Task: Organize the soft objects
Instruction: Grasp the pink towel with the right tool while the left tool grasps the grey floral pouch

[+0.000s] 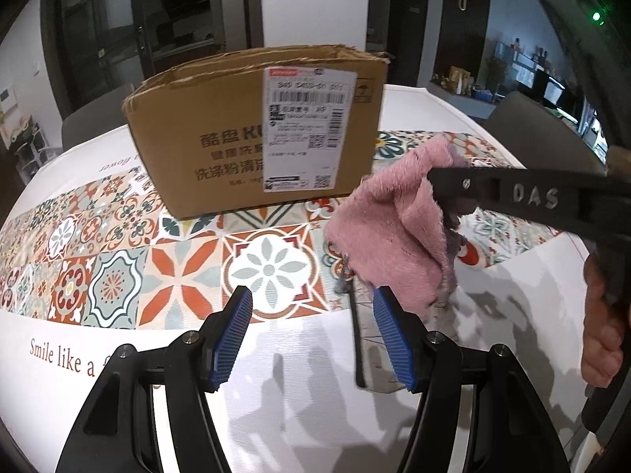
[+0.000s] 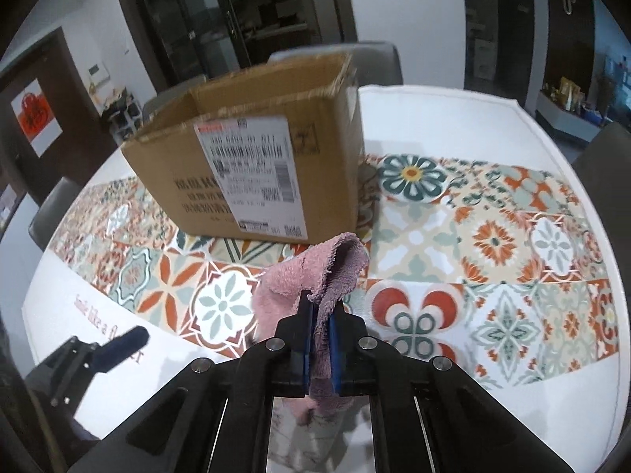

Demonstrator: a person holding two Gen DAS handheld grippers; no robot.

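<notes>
A: Left wrist view first. White tablecloth [image 1: 299, 386] with a band of patterned tiles, dark cabinets and a grey chair [image 1: 540, 134] behind. What stands around?

B: Cardboard box [image 1: 256, 134] upright on the tile band, top open, shipping label facing the camera; inside hidden from here. Pink towel [image 1: 394, 236] hanging to the right of the box, near its front corner, pinched by the right gripper [image 1: 441, 193] reaching in from the right, a hand [image 1: 603, 315] on its handle.

A: And the left gripper [image 1: 311, 339]?

B: Blue pads apart, nothing between, low over bare white cloth. Free room left and ahead up to the box.

A: Right wrist view?

B: Same table, its white edge [image 2: 552, 126] curving away at right. Right gripper [image 2: 318, 327] clamped on the towel [image 2: 307, 276], cloth folded up over the fingers and trailing below. Box [image 2: 252, 165] just beyond, interior walls visible, contents not. Left gripper [image 2: 118, 347] at lower left, well apart from the towel. Open tiles to the right.
</notes>
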